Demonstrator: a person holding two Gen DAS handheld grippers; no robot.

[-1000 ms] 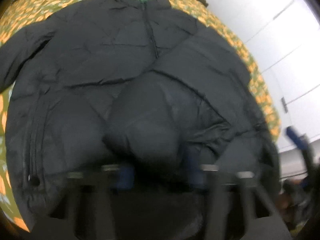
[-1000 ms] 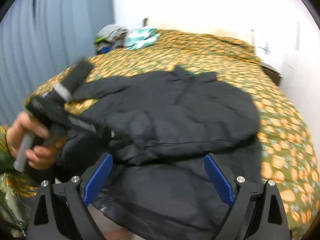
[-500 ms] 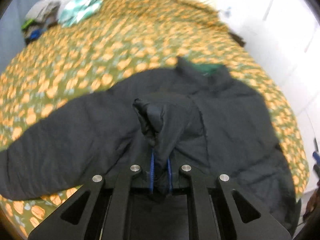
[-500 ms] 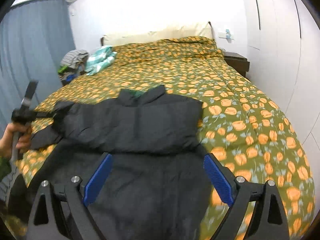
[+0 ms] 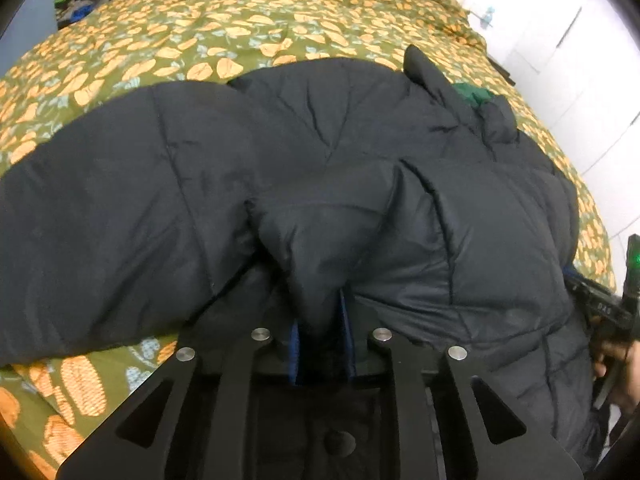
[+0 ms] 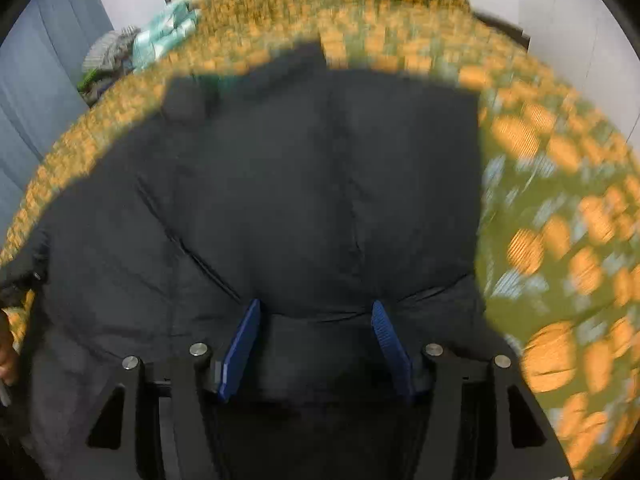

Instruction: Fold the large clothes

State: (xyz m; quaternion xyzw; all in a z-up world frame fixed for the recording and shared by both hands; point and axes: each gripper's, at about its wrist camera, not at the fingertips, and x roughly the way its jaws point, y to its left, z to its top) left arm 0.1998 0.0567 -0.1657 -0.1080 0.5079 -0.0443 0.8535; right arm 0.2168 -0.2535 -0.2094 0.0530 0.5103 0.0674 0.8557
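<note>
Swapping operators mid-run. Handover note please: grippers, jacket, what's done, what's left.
Left gripper: jaws just starting to open, a fold of the black puffer jacket between the blue pads.
Right gripper: jaws closing over the jacket's near part, pads not yet pressing.
Jacket lies on the orange-leaf bedspread, collar toward the far end. One sleeve is folded across the body; the other is spread out to the side.
Left: fold in that sleeve, then fold the body.

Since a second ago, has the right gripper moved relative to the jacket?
Yes. The right gripper dropped toward the black jacket, which fills more of the right wrist view, hiding much of the bedspread; jaws closing over a fold.
</note>
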